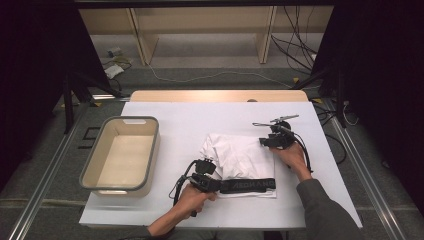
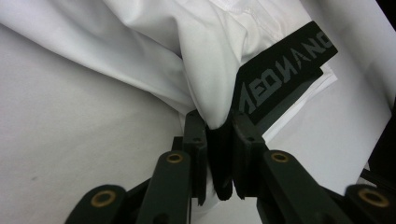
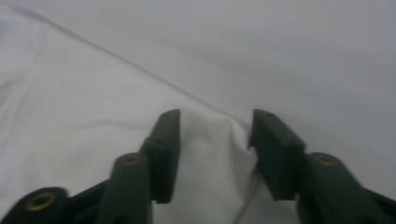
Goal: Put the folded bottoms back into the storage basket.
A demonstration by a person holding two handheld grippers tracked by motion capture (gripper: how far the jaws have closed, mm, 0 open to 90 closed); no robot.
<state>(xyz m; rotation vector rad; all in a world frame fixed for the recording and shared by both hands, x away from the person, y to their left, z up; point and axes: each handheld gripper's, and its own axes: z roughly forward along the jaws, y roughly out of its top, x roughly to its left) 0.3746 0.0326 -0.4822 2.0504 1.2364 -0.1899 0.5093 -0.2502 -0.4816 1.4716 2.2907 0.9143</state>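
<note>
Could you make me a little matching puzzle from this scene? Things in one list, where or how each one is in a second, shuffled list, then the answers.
Things:
1. left tongs
2. right tongs
3. bin
4. black band

States:
A. stands at the table's left side
B. lies along the white garment's near edge, with lettering on it
C. pinched on a fold of white cloth
D. jaws apart, astride the garment's far corner

Pairs: 1-C, 2-D, 3-A, 4-B

White garment [image 2: 154, 42]: folded fabric, one bunched fold pinched between the jaws of the left gripper [image 2: 219, 133], pads pressed on the cloth. Black waistband [image 2: 285, 70]: grey lettering, angled up to the right, just beside the pinched fold. White table surface [image 2: 70, 140]: beneath the cloth.
</note>
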